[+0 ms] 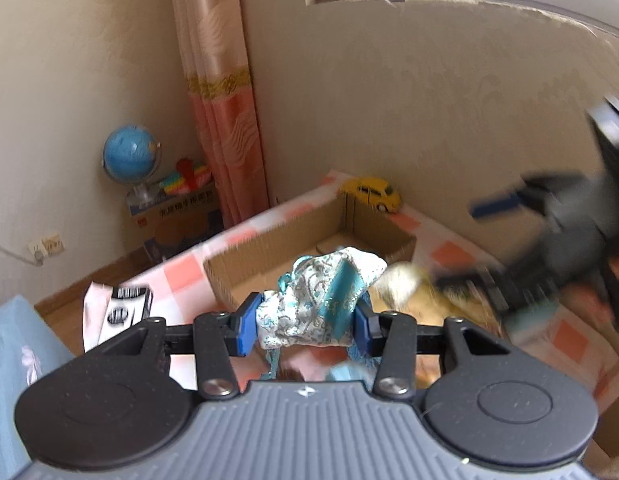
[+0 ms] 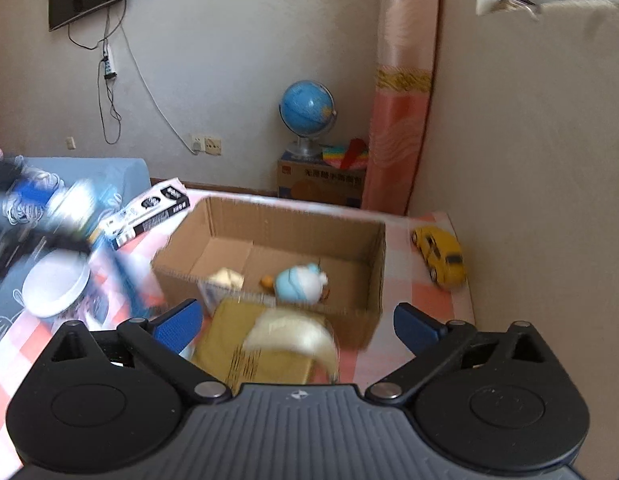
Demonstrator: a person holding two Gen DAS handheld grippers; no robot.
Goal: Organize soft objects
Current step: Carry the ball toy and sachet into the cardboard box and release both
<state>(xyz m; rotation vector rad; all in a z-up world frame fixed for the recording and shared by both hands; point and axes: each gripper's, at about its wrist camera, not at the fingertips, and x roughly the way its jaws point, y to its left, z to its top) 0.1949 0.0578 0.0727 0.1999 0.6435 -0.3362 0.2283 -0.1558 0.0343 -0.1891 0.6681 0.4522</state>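
One view only, right wrist: blue plush toy [image 2: 301, 285] inside cardboard box [image 2: 293, 216].

Blue plush [image 2: 300, 283] in cardboard box [image 2: 293, 216] (blurred)

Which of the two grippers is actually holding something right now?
The left gripper: its fingers pinch a blue patterned fabric pouch, while the right gripper is spread wide open with nothing between them.

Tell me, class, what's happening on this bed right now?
A person is sorting soft things into a box. The left tool is shut on a patterned pouch, held in front of the box. The right tool is open and holds nothing. A blue plush already lies in the box; a toy car sits beside it.
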